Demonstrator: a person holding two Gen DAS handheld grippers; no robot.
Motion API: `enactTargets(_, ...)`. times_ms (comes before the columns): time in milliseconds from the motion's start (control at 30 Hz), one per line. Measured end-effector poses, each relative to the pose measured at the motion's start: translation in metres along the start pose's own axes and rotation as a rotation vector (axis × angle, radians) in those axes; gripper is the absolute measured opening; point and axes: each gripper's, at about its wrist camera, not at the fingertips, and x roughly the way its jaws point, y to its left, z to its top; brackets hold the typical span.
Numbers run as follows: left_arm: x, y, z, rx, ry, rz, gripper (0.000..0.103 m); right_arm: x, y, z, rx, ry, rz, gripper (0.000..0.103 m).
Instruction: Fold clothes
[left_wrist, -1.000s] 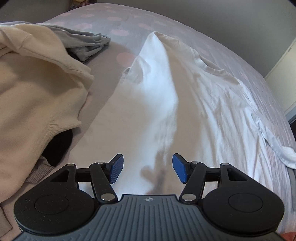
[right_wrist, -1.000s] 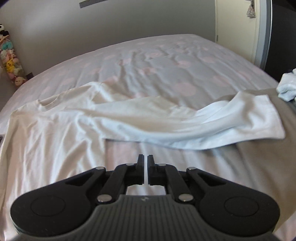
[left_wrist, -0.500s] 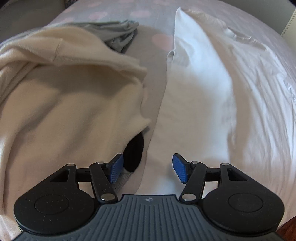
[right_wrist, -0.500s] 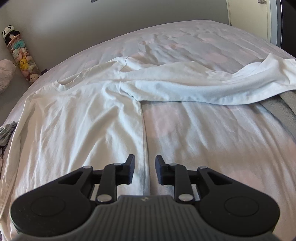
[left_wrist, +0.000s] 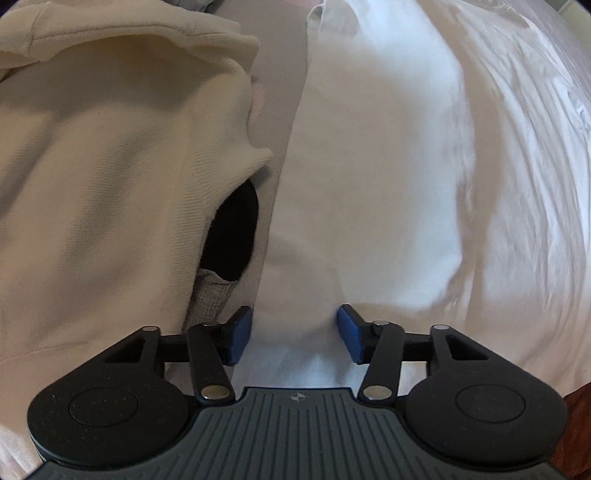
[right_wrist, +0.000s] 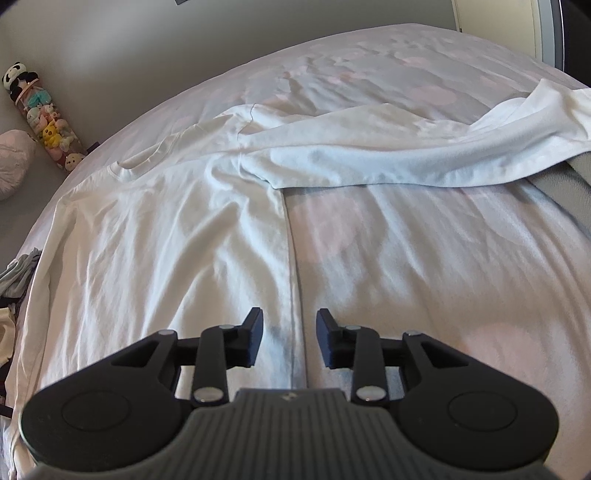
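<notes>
A white long-sleeved shirt (right_wrist: 166, 240) lies spread flat on the bed, one sleeve (right_wrist: 406, 158) stretched out to the right. My right gripper (right_wrist: 290, 339) hovers low over the shirt's right side edge. Its jaws are opening, and the seam lies flat between them, untouched. In the left wrist view the shirt (left_wrist: 369, 184) fills the right half. My left gripper (left_wrist: 294, 334) points down at the shirt's left edge with its jaws closing. A ridge of white cloth rises between the blue pads (left_wrist: 349, 332), which still stand apart.
A cream sweater (left_wrist: 110, 166) lies heaped just left of the left gripper, with a black item (left_wrist: 232, 240) under it. A grey garment (right_wrist: 18, 273) sits at the bed's left edge. The spotted bedsheet (right_wrist: 406, 258) is bare right of the shirt. A tube of plush toys (right_wrist: 44, 118) leans on the wall.
The left gripper swung from mid-shirt to its left edge beside the cream sweater, sank, and narrowed its jaws. The right gripper dropped to the shirt's side seam and went from shut to open.
</notes>
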Motion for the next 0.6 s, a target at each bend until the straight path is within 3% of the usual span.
enactTargets(33,-0.004,-0.001,-0.002,0.003,-0.014,-0.014,0.013,0.001,0.000,0.000,0.001,0.002,0.002,0.035)
enactTargets(100,-0.014,-0.003,-0.006,0.008,-0.056,-0.017,0.006,0.001,0.001,0.000,-0.003,0.002,0.007,0.035)
enactTargets(300,-0.069,-0.001,-0.012,0.006,-0.203,-0.033,0.004,0.001,0.001,-0.001,-0.002,0.005,0.018,0.036)
enactTargets(467,-0.136,0.010,0.012,0.007,-0.333,0.021,0.004,0.000,0.000,-0.001,-0.001,0.007,0.021,0.037)
enactTargets(600,-0.174,0.028,0.039,-0.030,-0.407,0.119,0.004,0.001,0.000,-0.002,-0.001,0.011,0.021,0.037)
